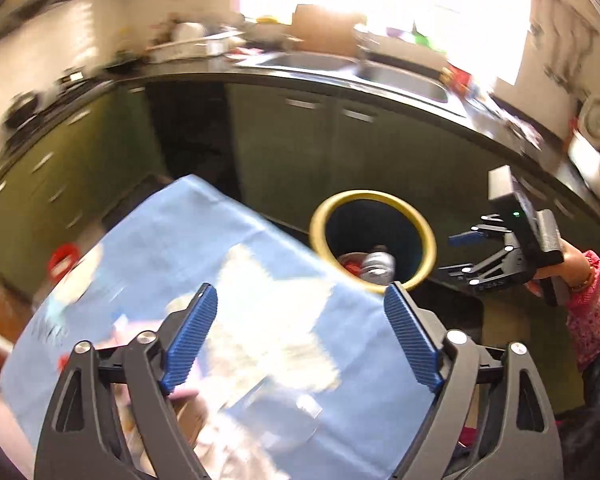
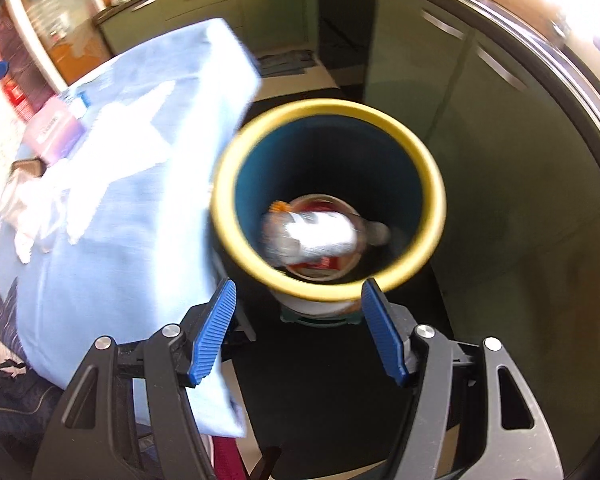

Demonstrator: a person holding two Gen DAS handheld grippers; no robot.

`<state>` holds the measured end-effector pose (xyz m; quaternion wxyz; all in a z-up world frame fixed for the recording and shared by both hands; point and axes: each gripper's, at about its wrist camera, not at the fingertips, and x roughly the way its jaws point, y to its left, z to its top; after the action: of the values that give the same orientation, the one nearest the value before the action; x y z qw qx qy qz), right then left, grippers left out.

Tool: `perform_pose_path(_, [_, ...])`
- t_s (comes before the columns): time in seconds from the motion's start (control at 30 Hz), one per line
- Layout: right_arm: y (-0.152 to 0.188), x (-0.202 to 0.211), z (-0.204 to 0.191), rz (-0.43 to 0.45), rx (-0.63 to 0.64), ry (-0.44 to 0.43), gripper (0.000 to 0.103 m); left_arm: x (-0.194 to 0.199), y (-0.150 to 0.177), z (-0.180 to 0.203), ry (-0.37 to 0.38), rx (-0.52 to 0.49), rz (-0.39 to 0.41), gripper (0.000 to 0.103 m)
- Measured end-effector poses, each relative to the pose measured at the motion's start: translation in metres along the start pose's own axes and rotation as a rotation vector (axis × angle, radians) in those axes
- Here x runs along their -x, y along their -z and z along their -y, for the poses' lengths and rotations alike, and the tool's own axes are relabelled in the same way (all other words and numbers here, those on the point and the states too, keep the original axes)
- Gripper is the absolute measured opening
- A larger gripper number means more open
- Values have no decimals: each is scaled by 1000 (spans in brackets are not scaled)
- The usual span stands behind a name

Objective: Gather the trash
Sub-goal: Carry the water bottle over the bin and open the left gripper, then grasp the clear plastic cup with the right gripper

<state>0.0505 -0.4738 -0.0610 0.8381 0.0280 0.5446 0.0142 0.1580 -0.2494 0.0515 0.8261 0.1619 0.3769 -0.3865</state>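
Note:
A bin with a yellow rim [image 1: 320, 224] [image 2: 328, 106] and a blue inside stands on the floor beside a table under a light-blue cloth [image 1: 172, 240] [image 2: 132, 248]. A crumpled silvery bottle [image 2: 320, 236] [image 1: 376, 266] lies in the bin on a red-and-white cup [image 2: 320, 270]. My right gripper [image 2: 300, 286] [image 1: 458, 252] hangs open over the bin's near rim, with nothing between its pads. My left gripper [image 1: 300, 296] is open over the cloth, empty. Clear plastic wrapping [image 1: 276, 412] [image 2: 32, 216] and a pink box [image 2: 56, 132] lie on the cloth.
Dark green cabinets [image 1: 300, 140] [image 2: 440, 100] run under a counter with a steel sink [image 1: 380, 72], which is crowded with dishes. A hand in a pink patterned sleeve [image 1: 592, 312] holds the right gripper. A red round item [image 1: 62, 258] sits by the table's left edge.

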Motion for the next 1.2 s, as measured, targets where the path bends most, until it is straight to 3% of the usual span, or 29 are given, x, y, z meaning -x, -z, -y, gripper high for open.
perform_pose_path(0.27, [-28,16,-116,48,222,-116,66,48,109,-65,-167,173,3,89])
perform_pose_path(0.4, [-42,23,-180,49,382,-202,74,57,152,-78,-181,219,-20,91])
perform_pose_path(0.53, [-52,15,-226,40,492,-206,79,62,187,-88,-176,252,-29,92])
perform_pose_path(0.7, [-63,-12,-262,-10,537,-197,81,64,205,-93,-168,269,-33,92])
perform_pose_path(0.97, [-68,-44,-280,-73,563,-145,80,65,218,-99,-152,277,-41,92])
perform_pose_path(1.03, [-69,-47,-281,-85,563,-137,74,64,220,-101,-149,281,-44,92])
perform_pose_path(1.1, [-71,-50,-281,-100,559,-134,59,62,220,-101,-144,286,-47,92])
perform_pose_path(1.2, [-70,-48,-281,-95,554,-126,57,59,221,-102,-138,285,-49,92])
